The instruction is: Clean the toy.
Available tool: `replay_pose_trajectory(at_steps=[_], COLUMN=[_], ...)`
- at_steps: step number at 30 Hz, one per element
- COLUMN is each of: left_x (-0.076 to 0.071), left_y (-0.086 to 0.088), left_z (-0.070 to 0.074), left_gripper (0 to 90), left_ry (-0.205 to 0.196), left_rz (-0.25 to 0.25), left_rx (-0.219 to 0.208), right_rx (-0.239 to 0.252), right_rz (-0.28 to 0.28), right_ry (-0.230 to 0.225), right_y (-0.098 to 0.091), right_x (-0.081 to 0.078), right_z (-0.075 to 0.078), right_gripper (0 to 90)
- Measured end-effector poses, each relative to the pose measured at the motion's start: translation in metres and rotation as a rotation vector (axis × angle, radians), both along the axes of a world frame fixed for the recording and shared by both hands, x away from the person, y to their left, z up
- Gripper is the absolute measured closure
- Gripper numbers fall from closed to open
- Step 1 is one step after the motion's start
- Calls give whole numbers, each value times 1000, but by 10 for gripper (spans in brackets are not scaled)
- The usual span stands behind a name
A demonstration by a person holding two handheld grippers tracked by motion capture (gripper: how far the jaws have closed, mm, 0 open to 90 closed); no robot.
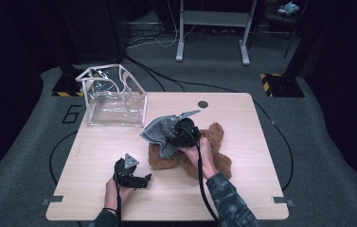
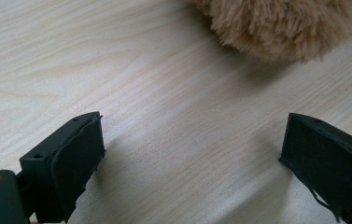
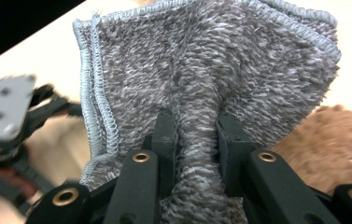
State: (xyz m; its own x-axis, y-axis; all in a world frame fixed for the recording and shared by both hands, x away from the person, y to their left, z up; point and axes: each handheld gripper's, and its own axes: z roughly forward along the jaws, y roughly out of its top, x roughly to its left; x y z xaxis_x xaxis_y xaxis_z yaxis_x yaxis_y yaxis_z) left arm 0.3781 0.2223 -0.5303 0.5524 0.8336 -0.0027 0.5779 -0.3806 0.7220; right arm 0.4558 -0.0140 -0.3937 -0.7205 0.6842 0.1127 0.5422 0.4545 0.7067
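In the high view, the right gripper point(image 1: 178, 128) hangs raised above the middle of the pale wooden table point(image 1: 242, 198), pinching a grey fluffy terry cloth point(image 1: 159, 130) over a brown furry cloth point(image 1: 216, 158) lying flat on the table. The left gripper point(image 1: 136, 179) rests low at the near left, jaws spread. A clear plastic bag with white trim point(image 1: 114, 101) stands open at the far left; its contents cannot be told. In the left gripper view, the jaws stand apart over bare wood, the brown fur just beyond them. In the right gripper view, the jaws clench a bunched fold of the grey cloth, its stitched hem fanning above.
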Motion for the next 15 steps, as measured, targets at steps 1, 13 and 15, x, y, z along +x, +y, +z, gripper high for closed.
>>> replay_pose_trajectory(at_steps=[1, 13, 15], left_x=[0, 0, 0], left_y=[0, 0, 0], left_z=[0, 0, 0], left_gripper=[57, 57, 57], left_ry=[0, -5, -7], left_rz=[0, 0, 5], left_rx=[0, 3, -2], right_rx=[-13, -2, 4], right_rz=[18, 66, 71], right_ry=[-4, 13, 27], right_y=[1, -8, -9], right_x=[-3, -42, -50], right_z=[0, -22, -28], right_gripper=[728, 727, 727])
